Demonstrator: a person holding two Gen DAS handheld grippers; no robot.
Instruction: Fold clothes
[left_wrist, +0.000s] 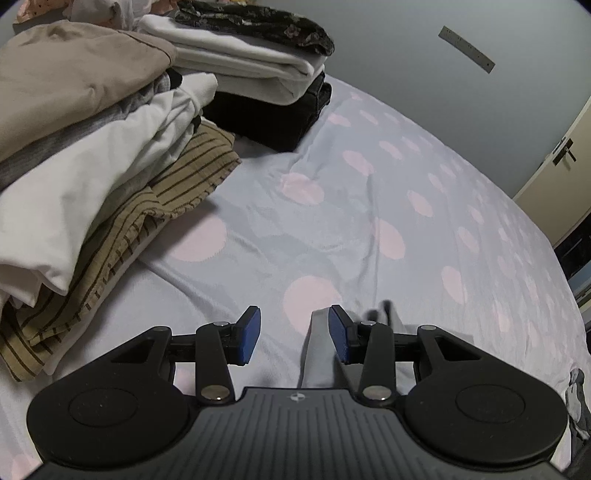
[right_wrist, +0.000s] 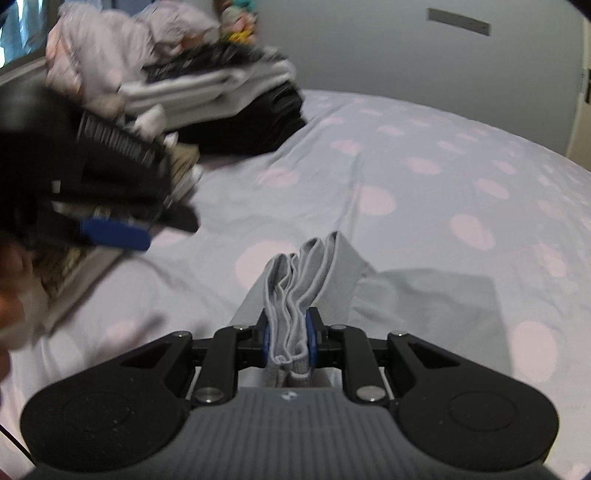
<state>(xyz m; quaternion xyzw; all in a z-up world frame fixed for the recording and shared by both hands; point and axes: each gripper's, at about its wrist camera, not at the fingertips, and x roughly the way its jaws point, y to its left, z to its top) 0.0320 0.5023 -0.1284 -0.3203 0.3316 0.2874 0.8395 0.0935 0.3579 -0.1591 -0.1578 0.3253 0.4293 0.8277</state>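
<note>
Grey garment bunched in the right gripper over a spotted bed, folded piles at the upper left.

In the left wrist view, a pile of folded clothes (left_wrist: 92, 155) fills the left side, a tan top over white pieces over a striped one, with a second stack (left_wrist: 258, 81) (white on black, a dark patterned piece on top) behind it at upper centre. The left gripper (left_wrist: 293, 334) sits at lower centre with its blue pads parted and nothing pressed between them, above the bed sheet (left_wrist: 424, 177); a strip of grey cloth shows just beside its right pad. In the right wrist view, the left gripper appears blurred at middle left, and at lower centre the right gripper (right_wrist: 290, 338) is clenched on the grey garment (right_wrist: 310, 266), whose gathered folds rise from the pads while the rest lies spread on the sheet to the right.
</note>
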